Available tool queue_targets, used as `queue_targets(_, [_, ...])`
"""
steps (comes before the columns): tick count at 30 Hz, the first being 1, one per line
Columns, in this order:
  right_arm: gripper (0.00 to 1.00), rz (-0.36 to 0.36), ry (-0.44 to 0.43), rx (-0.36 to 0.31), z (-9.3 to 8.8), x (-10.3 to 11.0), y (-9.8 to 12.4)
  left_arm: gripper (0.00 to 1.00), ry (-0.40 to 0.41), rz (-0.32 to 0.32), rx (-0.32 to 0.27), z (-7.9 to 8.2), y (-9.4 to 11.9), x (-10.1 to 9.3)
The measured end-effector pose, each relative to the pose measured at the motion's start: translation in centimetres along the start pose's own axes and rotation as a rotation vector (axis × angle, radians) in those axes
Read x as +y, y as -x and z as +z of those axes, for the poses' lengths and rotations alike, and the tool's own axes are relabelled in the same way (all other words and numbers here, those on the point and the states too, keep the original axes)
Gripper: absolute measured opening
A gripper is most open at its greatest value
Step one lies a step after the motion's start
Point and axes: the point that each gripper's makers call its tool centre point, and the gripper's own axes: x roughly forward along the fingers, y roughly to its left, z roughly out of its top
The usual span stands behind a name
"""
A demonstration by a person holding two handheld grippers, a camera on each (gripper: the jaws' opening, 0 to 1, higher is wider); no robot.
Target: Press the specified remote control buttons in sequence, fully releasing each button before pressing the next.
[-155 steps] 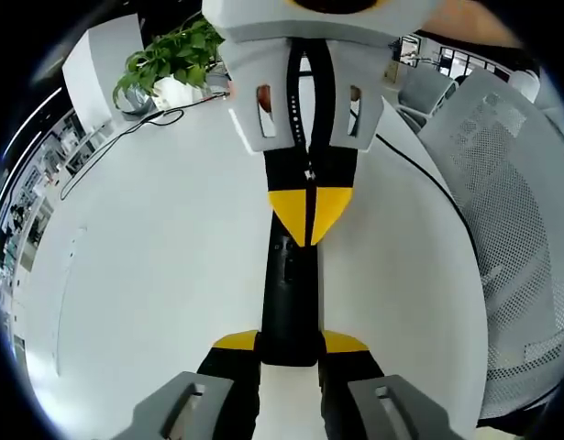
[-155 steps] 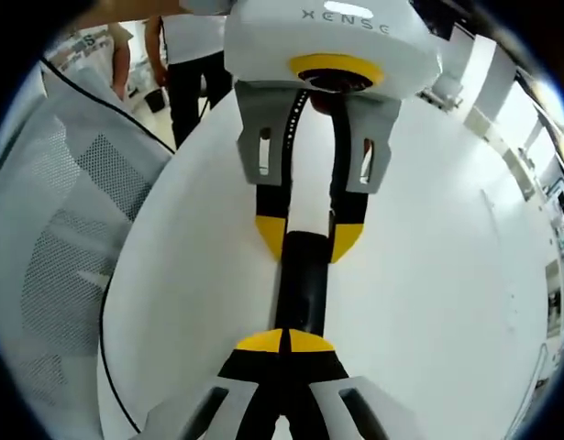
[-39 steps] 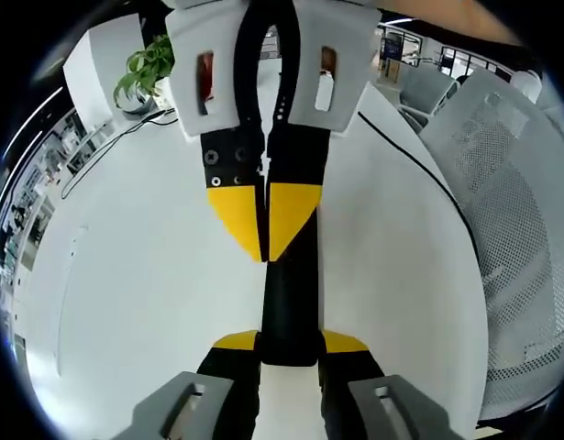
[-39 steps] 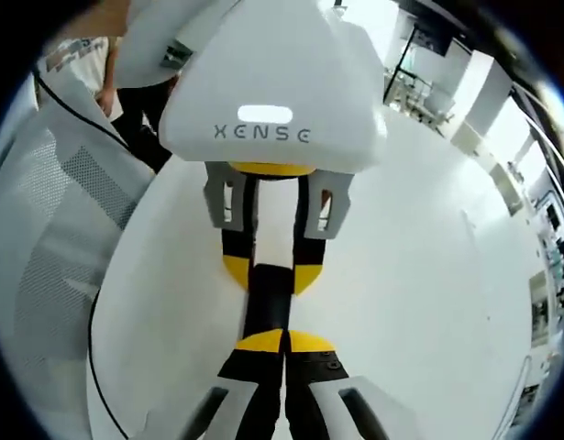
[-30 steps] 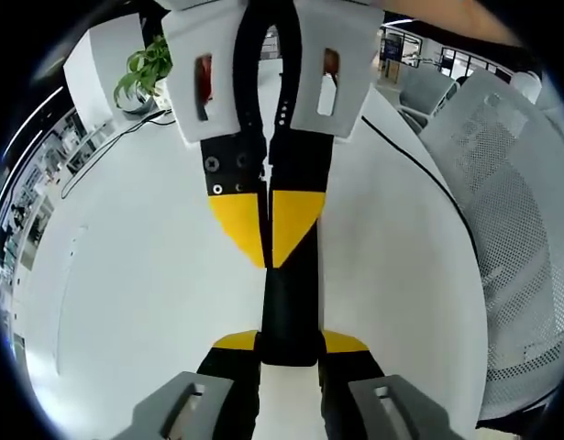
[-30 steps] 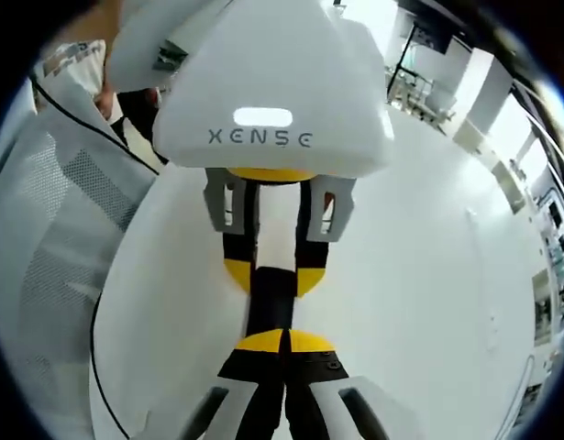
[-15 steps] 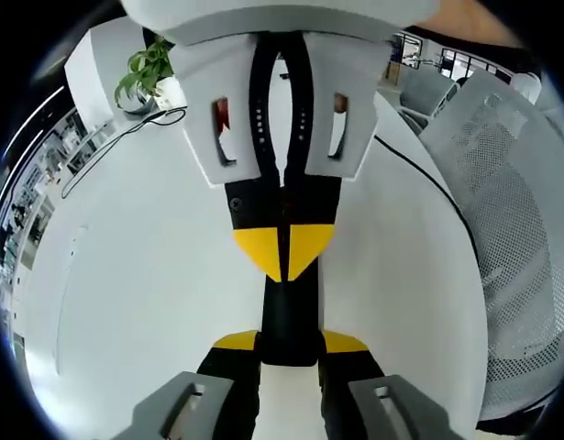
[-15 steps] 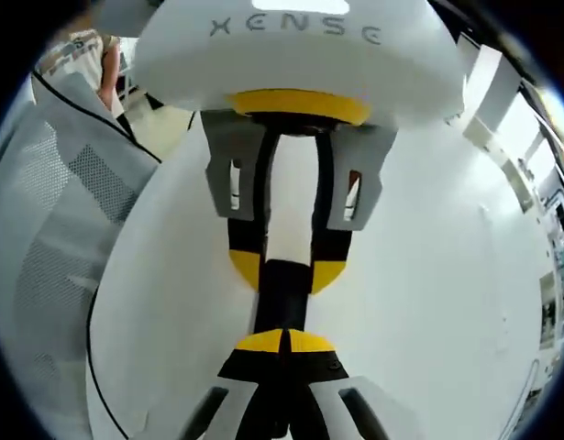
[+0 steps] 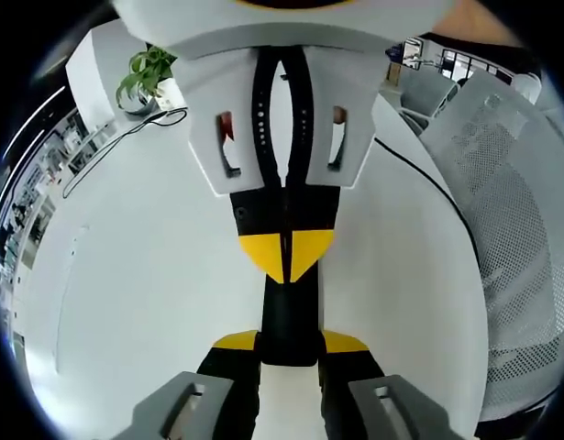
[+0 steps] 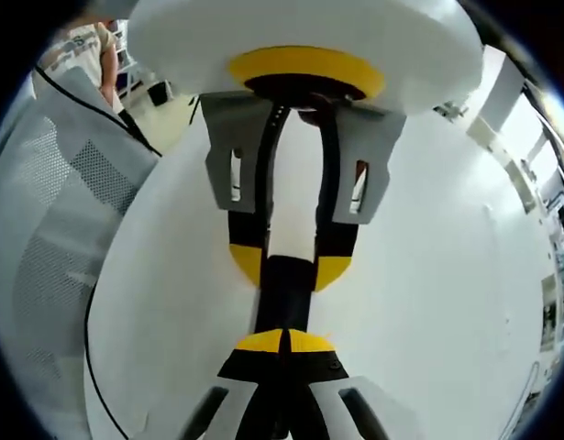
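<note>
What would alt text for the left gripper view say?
A black remote control lies gripped at its near end by yellow-tipped jaws, while the right gripper, tips together, touches its top. Around it: a white table, a potted plant, a mesh chair.

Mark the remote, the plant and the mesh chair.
remote (image 9: 289,316), left gripper view, black body between the fingers.
plant (image 9: 142,71), left gripper view, green leaves.
mesh chair (image 10: 52,238), right gripper view, perforated back.

Bright, even indoor light; white table (image 9: 153,275) glares, edges bend with fisheye distortion.
</note>
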Motion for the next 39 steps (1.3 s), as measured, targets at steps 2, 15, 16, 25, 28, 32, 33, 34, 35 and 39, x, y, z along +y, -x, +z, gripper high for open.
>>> queue_targets(2, [0.00,0.004,-0.008,0.003,0.00,-0.07,-0.02,0.23,0.000,-0.001,0.000,-0.03,0.01,0.07])
queue_targets(15, [0.00,0.005,-0.020,0.047,-0.02,-0.25,-0.20,0.23,0.002,-0.006,0.001,-0.10,0.05,0.15])
queue_targets(16, [0.00,0.005,-0.026,0.046,-0.03,-0.27,-0.20,0.23,0.003,-0.006,0.001,-0.10,0.06,0.15])
queue_targets(25, [0.00,-0.025,-0.012,0.025,0.00,-0.33,-0.18,0.23,0.002,-0.014,0.011,-0.12,0.04,0.21])
queue_targets(28, [0.00,-0.029,0.033,0.039,-0.06,-0.47,-0.23,0.23,0.003,-0.013,0.008,-0.12,0.04,0.22])
queue_targets(32, [0.00,-0.030,0.025,0.019,-0.15,-0.58,-0.10,0.23,0.002,-0.009,0.011,-0.14,0.03,0.25])
queue_targets(33, [0.00,-0.029,0.032,0.011,-0.14,-0.56,-0.08,0.23,0.003,-0.008,0.012,-0.14,0.03,0.23])
queue_targets(34, [0.00,-0.028,0.034,-0.001,-0.21,-0.64,-0.07,0.23,0.003,-0.007,0.011,-0.13,0.03,0.21])
queue_targets(35, [0.00,-0.028,0.034,-0.008,-0.24,-0.63,-0.04,0.23,0.002,-0.004,0.010,-0.12,0.04,0.18])
queue_targets(39, [0.00,-0.048,0.026,-0.054,0.12,-0.67,0.40,0.23,0.000,0.002,0.003,-0.10,0.05,0.14])
